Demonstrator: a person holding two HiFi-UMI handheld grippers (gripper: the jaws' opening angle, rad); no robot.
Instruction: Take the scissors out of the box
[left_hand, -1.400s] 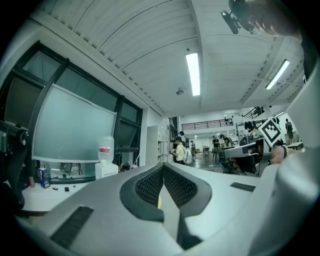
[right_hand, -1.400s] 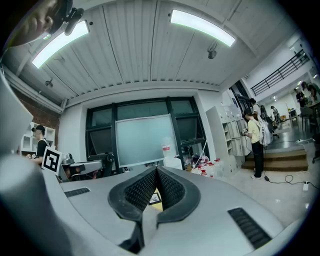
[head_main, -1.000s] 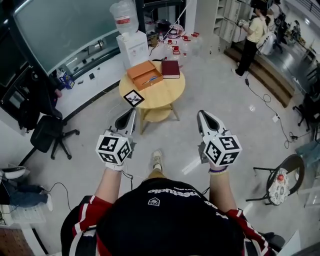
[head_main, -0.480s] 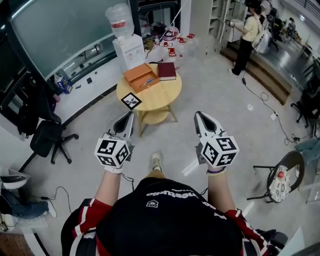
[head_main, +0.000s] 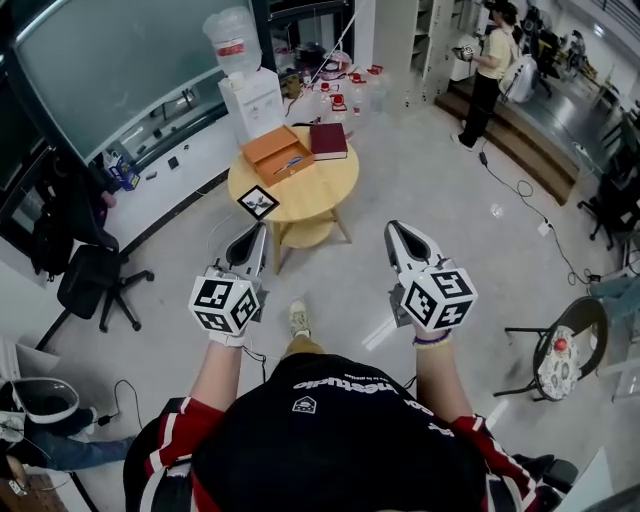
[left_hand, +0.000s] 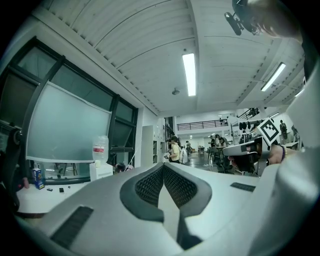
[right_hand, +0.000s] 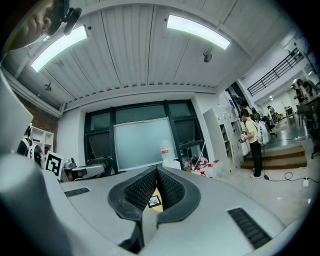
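From beside the wearer, the hands are mostly hidden behind the tools' marker cubes, and only the bare forearms show. The left tool (head_main: 259, 232) is held level, its ribbed pads pressed together at the tips with nothing between them. The right tool (head_main: 391, 229), level with it and well apart from it, is closed and empty too. In its own view, a sliver of yellow wood and a black-and-white marker card (head_main: 258, 201) show through the gap below its tips. Both tools hang over the floor, short of the round wooden tabletop (head_main: 325, 185). The card lies at the tabletop's near edge. Farther back sits the open orange box (head_main: 262, 147), with a dark red book (head_main: 328, 140) just beside it on the right. The scissors (head_main: 293, 160) are in the box. They read only as a thin pale streak, too small to tell handles from blades. Behind the tabletop stands a white water dispenser (head_main: 250, 95).
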